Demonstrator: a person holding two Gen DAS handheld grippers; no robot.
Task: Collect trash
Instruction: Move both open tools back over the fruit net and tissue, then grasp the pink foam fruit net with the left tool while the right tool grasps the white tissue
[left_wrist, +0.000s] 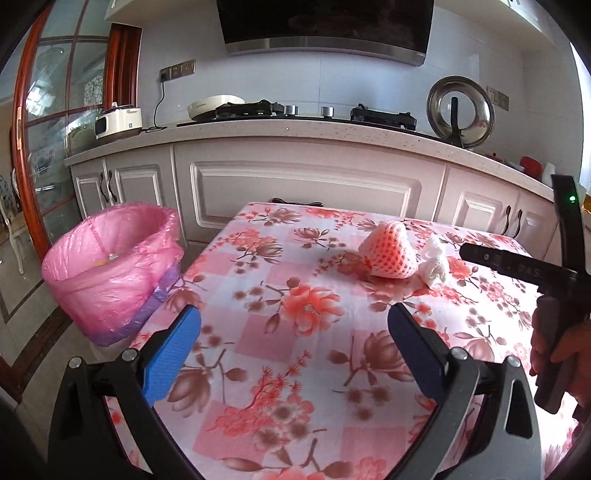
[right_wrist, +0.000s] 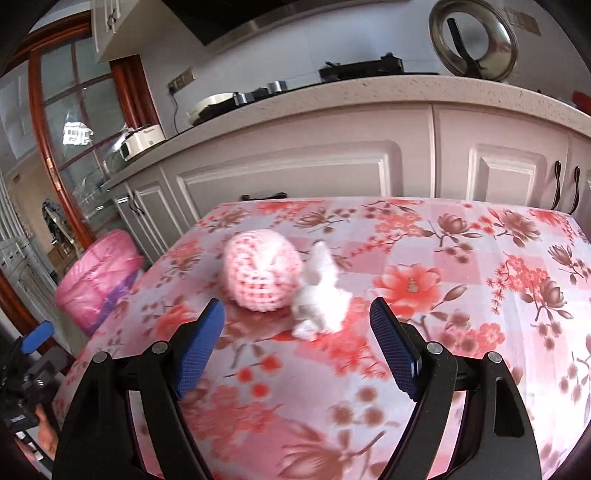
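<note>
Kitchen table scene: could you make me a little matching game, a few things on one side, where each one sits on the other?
Things:
1. foam fruit net
2. crumpled tissue
3. pink-lined bin
4. pot lid

Places:
A. on the floor left of the table
B. propped on the counter
C. on the tablecloth, right of the net
D. on the tablecloth, left of the tissue

Pairs: 1-D, 2-C, 3-A, 4-B
</note>
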